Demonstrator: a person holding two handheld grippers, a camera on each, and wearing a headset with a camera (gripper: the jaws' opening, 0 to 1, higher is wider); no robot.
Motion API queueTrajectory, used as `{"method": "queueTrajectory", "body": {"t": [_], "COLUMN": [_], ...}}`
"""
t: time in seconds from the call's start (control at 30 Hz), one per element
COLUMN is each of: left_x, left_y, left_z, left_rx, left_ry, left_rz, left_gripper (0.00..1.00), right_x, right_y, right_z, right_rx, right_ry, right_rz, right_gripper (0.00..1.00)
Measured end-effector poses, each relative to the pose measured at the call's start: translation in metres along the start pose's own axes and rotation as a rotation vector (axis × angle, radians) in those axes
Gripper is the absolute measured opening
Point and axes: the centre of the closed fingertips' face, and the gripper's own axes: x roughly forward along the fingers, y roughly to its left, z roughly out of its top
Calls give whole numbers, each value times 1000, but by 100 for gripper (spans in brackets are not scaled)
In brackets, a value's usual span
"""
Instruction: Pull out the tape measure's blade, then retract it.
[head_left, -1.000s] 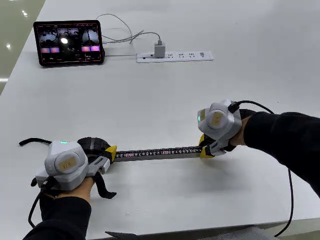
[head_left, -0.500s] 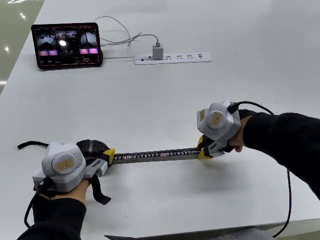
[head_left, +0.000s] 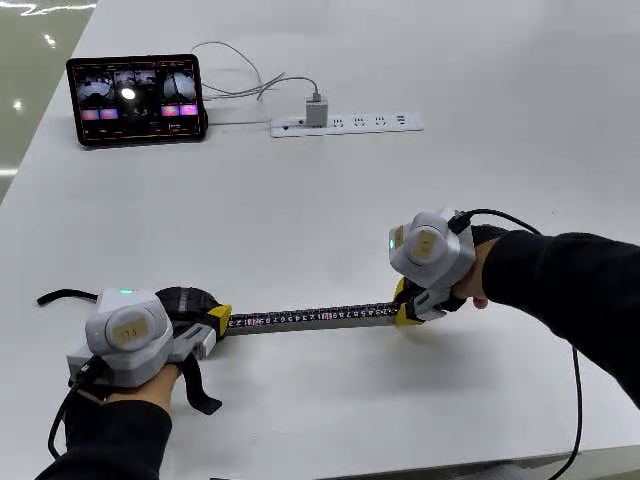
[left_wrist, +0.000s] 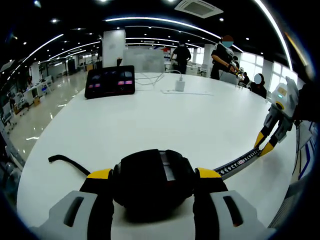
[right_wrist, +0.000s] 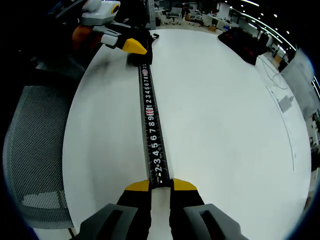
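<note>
While a white counter spreads wide under the head view, a tape measure lies drawn out across its near side. Its blade rests flat with the printed face up. The blade's long axis runs left to right, roughly along the counter's front edge, from the case at the left to the tip at the right.

The right gripper view looks straight down the blade. There the numerals read clearly, climbing away from the jaws, and a grey mesh chair sits just beside the counter's edge. The left gripper view brings in an open hall with people standing beyond the counter's far side.

The left gripper has its yellow-tipped jaws clamped on either side of the round black case, which sits on the counter. The right gripper has its jaws pinched together on the blade's end, low against the surface.

Well apart, at the far side, a tablet stands with its screen lit. A white power strip near it carries a plugged-in charger. The case's black strap trails to the left on the counter.
</note>
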Motion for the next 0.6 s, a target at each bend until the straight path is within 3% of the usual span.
{"method": "queueTrajectory", "body": {"t": [0.6], "left_x": [-1], "left_y": [-1], "left_z": [0], "left_rx": [2], "left_ry": [6], "left_rz": [-1], "left_gripper": [59], "right_x": [3], "right_y": [1], "right_z": [8], "right_rx": [0], "right_ry": [-9], "right_rz": [0], "right_gripper": [9]}}
